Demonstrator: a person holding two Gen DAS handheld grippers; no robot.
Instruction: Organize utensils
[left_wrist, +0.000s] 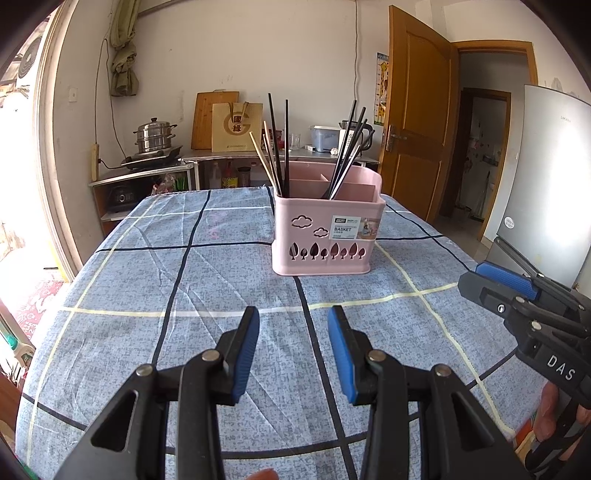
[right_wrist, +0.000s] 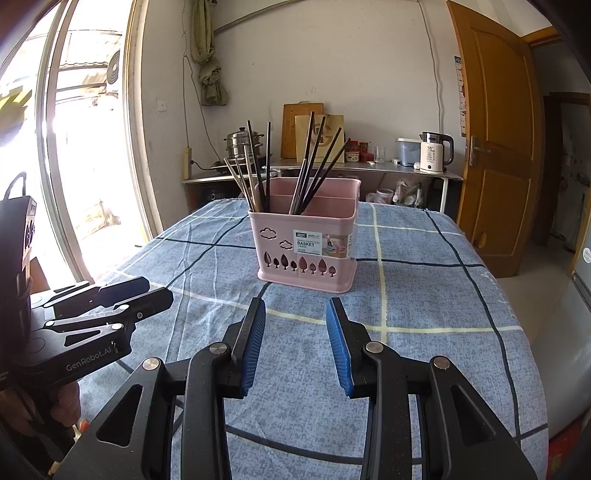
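Pink basket (left_wrist: 320, 236), frame centre on my bench (left_wrist: 147, 280): chopsticks (left_wrist: 280, 147) stood inside. My left tool (left_wrist: 293, 314) and right tool (right_wrist: 295, 306): open, empty.

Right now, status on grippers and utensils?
Left gripper open, empty. Right gripper open, empty. Chopsticks upright in pink basket. Nothing between grippers and basket.

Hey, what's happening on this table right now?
A person holds two handheld grippers above a blue checked tablecloth. The left gripper and right gripper are both open and empty. Ahead stands a pink basket with chopsticks upright in its compartments. Nothing is being gripped or touched at this moment.
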